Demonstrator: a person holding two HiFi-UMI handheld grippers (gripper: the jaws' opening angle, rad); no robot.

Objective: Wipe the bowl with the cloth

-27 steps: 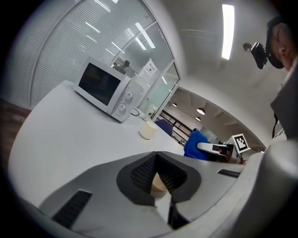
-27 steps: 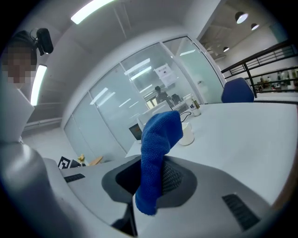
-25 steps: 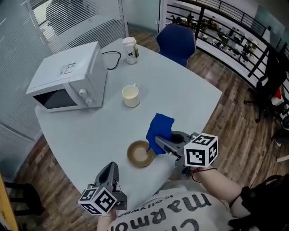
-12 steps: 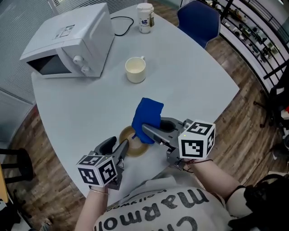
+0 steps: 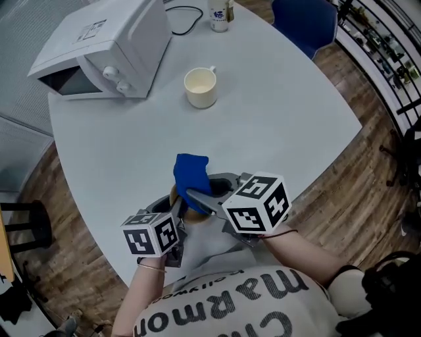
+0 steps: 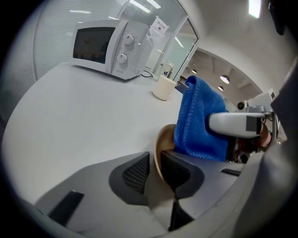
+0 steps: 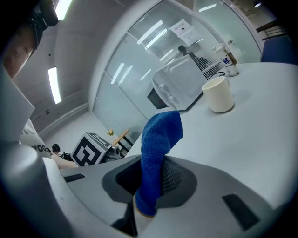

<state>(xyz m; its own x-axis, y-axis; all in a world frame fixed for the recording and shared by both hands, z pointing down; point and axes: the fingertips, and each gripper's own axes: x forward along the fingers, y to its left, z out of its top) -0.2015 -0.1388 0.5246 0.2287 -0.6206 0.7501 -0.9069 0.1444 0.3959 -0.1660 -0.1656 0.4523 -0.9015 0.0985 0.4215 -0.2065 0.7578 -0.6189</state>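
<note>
The tan bowl [image 5: 173,196] [image 6: 164,142] sits near the table's front edge, mostly hidden under the cloth and both grippers. My left gripper [image 5: 179,214] [image 6: 155,170] has the bowl's near rim between its pads, and its jaws are closing on that rim. In the left gripper view the bowl stands tilted, edge-on. My right gripper [image 5: 197,196] [image 7: 149,186] is shut on the blue cloth [image 5: 191,174] [image 6: 200,121] [image 7: 158,139]. The cloth stands up out of the jaws and hangs over the bowl's right side.
On the round white table [image 5: 283,125] a cream mug [image 5: 200,87] stands beyond the bowl. A white microwave [image 5: 105,46] sits at the far left and a paper cup [image 5: 220,14] at the far edge. A blue chair [image 5: 308,26] stands behind the table.
My left gripper came up from the table's front edge, opened wide, and took the bowl's rim between its jaws. The right gripper carried the cloth left, over the bowl.
</note>
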